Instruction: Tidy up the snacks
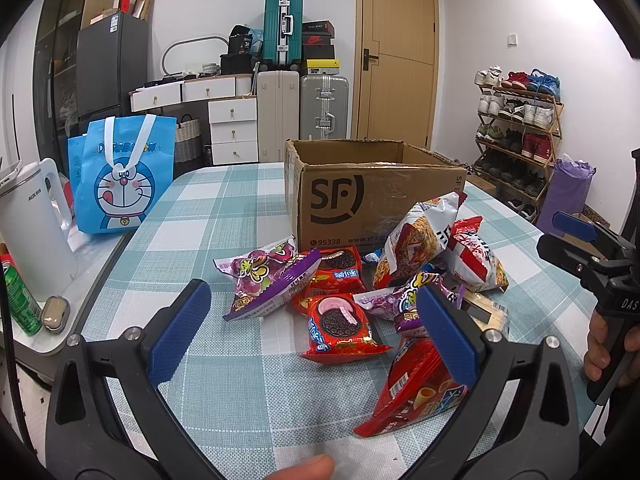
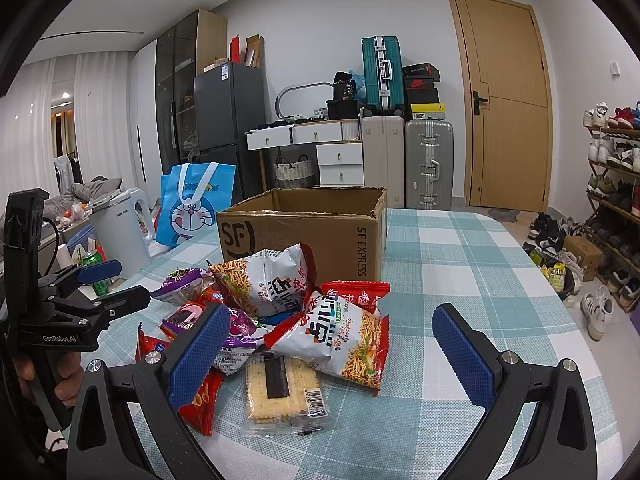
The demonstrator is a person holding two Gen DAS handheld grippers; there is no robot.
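A heap of snack packets lies on the checked tablecloth in front of an open cardboard box (image 1: pixel 372 196) (image 2: pixel 320 232). My left gripper (image 1: pixel 314 332) is open and hovers low over the heap's near side. A red Oreo packet (image 1: pixel 340 328) lies between its pads and a red chip bag (image 1: pixel 416 392) sits under the right pad. A purple candy packet (image 1: pixel 268 284) lies further left. My right gripper (image 2: pixel 332 354) is open, with a white and red noodle snack bag (image 2: pixel 344 340) and a clear cracker packet (image 2: pixel 284 388) between its fingers. Each gripper shows in the other's view, open: left gripper (image 2: pixel 116 282), right gripper (image 1: pixel 560 236).
A blue cartoon tote bag (image 1: pixel 120 184), a white kettle (image 1: pixel 32 232) and a green can (image 1: pixel 20 304) stand on a side surface left of the table (image 1: pixel 224 208). A shoe rack (image 1: pixel 516 128) lines the right wall. Suitcases and drawers stand behind the table.
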